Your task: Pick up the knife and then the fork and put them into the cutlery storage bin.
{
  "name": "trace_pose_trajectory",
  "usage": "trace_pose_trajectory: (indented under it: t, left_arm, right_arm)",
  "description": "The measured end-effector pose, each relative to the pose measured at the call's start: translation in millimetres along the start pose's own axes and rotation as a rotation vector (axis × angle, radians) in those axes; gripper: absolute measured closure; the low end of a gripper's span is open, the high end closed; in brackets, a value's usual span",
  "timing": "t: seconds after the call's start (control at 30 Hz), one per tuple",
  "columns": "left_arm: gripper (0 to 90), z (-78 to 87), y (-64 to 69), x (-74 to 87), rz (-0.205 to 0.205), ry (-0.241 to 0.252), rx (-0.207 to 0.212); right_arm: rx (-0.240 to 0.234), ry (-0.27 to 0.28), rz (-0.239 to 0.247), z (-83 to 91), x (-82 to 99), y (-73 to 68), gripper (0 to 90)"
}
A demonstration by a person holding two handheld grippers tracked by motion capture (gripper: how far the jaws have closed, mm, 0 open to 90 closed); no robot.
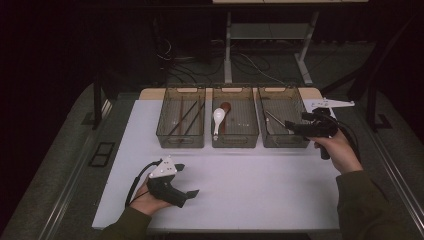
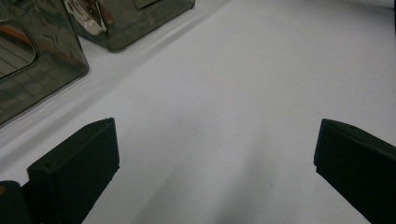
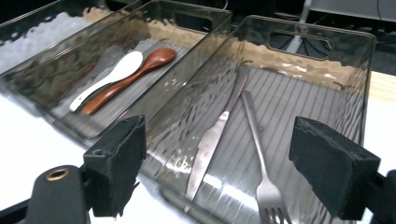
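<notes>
Three smoky clear bins stand in a row at the table's far side. The left bin [image 1: 180, 145] holds dark chopsticks [image 1: 186, 119]. In the middle bin [image 1: 235, 145] lie a white spoon [image 3: 112, 77] and a brown wooden spoon [image 3: 135, 74]. A metal knife [image 3: 205, 149] and fork [image 3: 257, 140] lie in the right bin [image 3: 322, 35]. My right gripper [image 3: 219, 172] hovers open at that bin's near right corner, with nothing gripped. My left gripper [image 1: 186, 180] rests open over bare white table [image 2: 224, 93] at the front left.
The white table top [image 1: 250, 185] stretches wide in front of the bins. Table legs and cables [image 1: 250, 65] stand on the dark floor beyond the far edge. A grey three-cornered plate [image 1: 327, 103] juts out by the right gripper.
</notes>
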State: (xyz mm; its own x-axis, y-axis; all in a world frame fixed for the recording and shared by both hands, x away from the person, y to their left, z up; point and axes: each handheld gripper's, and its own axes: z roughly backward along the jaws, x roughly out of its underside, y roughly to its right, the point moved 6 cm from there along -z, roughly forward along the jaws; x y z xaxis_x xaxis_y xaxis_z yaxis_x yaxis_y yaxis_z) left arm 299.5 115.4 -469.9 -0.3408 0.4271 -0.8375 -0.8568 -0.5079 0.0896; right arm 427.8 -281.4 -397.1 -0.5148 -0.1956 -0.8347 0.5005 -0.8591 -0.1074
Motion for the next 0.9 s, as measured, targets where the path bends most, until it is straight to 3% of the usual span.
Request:
trace_pose_trajectory:
  t: [0.2, 0.5, 0.77, 0.9]
  left_arm:
    - [0.0, 0.0, 1.0, 0.2, 0.003, 0.002, -0.001]
    - [0.0, 0.0, 0.4, 0.9, 0.004, -0.002, -0.003]
    - [0.0, 0.7, 0.3, 1.4, 0.003, -0.005, -0.009]
    - [0.0, 1.4, 1.1, 0.9, 0.0, -0.001, -0.009]
  right_arm:
    - [-0.02, 0.016, 0.036, 10.0, 8.6, -12.9, 17.6]
    - [-0.094, 0.03, 0.071, 22.4, 29.7, -36.7, 17.4]
    - [-0.119, 0.023, 0.122, 29.0, 57.0, -53.3, 17.4]
    - [-0.141, 0.019, 0.124, 32.5, 67.9, -59.9, 17.4]
